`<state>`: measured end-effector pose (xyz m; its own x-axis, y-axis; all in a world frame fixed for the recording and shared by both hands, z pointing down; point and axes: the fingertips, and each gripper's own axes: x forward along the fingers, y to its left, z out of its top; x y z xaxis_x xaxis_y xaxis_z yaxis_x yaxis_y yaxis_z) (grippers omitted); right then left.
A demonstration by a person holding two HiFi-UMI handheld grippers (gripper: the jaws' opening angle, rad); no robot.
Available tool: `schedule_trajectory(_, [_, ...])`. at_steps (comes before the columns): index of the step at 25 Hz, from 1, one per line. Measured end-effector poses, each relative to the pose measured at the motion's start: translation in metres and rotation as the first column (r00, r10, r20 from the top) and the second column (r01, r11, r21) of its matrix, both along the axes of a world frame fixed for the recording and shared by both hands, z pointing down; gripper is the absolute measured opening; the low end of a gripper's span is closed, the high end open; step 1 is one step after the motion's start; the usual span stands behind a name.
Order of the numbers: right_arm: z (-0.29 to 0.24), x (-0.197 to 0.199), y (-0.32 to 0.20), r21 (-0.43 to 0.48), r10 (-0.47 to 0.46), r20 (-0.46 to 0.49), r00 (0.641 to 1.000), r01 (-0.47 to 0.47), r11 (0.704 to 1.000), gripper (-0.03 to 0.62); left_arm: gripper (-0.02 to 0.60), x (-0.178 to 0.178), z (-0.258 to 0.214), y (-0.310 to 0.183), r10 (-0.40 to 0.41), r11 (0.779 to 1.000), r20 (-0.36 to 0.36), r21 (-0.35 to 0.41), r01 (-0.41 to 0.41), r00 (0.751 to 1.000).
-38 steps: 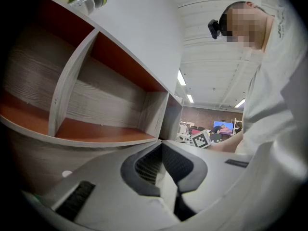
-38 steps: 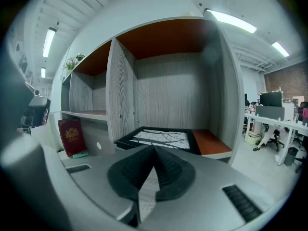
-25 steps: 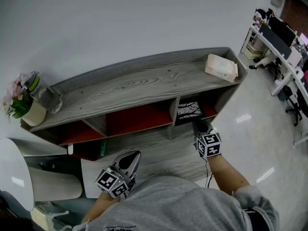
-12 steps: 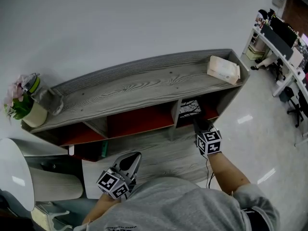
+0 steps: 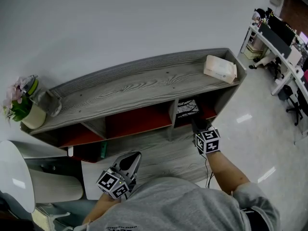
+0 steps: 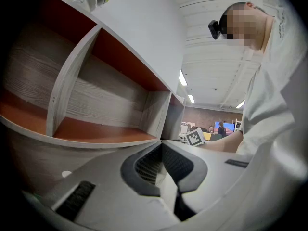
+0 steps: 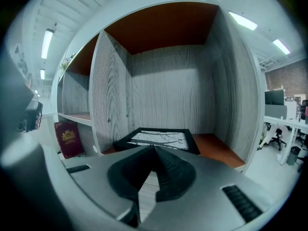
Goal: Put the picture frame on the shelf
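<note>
the picture frame (image 7: 161, 137) lies flat in the right-end compartment of the shelf (image 5: 134, 88), near its front edge; the right gripper (image 7: 154, 149), jaws shut on nothing, points at the frame's near edge; the left gripper (image 6: 161, 145), likewise closed and empty, hangs before the shelf's left part
</note>
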<state>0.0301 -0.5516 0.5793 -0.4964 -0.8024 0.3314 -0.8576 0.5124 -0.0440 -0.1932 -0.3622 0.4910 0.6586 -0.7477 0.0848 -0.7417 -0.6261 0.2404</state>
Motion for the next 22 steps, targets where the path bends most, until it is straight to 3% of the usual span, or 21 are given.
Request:
schedule_trajectory(13, [-0.014,0.001,0.021,0.017,-0.041,0.016,0.999,0.04,0.999,-0.011,0.017,0.0,-0.007,0.004,-0.012,1.0,0.009,0.016,0.012,1.0])
schedule_trajectory(22, [-0.041,0.03,0.072,0.001,-0.153,0.167,0.974,0.155,0.988,-0.011,0.017,0.037,-0.022,0.021,-0.018,0.999,-0.005,0.047,0.018,1.0])
